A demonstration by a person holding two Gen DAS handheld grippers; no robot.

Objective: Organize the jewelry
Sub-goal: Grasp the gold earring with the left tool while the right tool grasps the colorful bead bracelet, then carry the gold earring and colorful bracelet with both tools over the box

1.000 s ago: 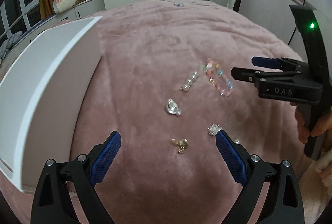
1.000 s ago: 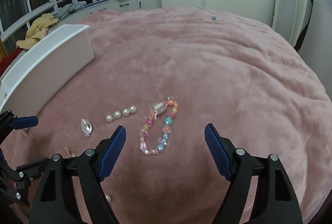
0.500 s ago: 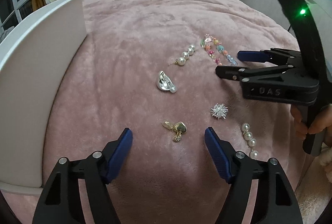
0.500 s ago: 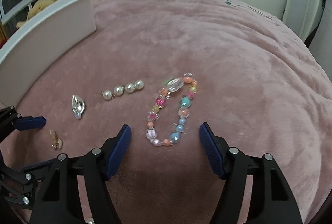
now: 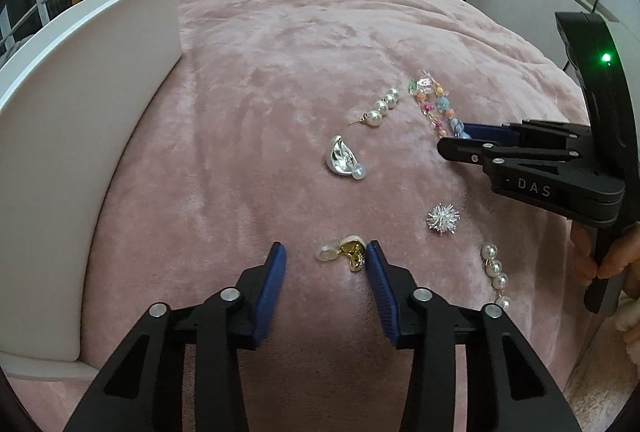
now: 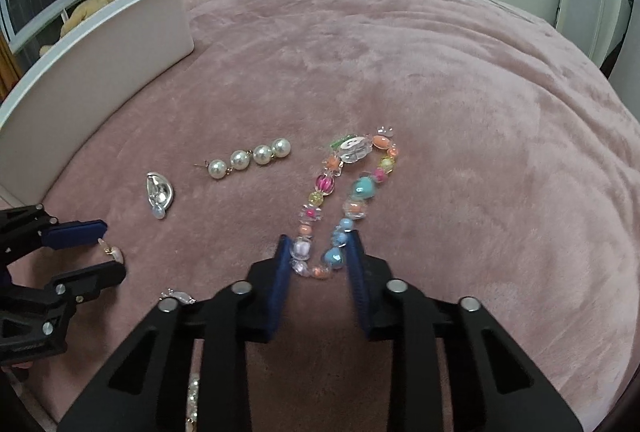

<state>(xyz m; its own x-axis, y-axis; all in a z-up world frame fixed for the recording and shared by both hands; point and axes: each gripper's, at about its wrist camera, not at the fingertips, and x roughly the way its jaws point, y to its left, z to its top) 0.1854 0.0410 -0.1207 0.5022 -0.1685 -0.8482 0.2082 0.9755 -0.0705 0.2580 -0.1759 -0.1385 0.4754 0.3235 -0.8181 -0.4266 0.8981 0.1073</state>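
We saw the left gripper (image 5: 325, 256) closing, apart still, gold earring (image 5: 351, 251) between. The right gripper (image 6: 319, 252), likewise closing, squeezed the beaded bracelet (image 6: 347, 191), its loop stretching toward twelve o'clock.

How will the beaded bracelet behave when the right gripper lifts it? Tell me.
The bracelet will probably go floppy: it is loose beads on a string, lying in a bent loop. It may slip, since the right gripper pinches only round, glossy beads at its near end. The far end will likely dangle and swing.
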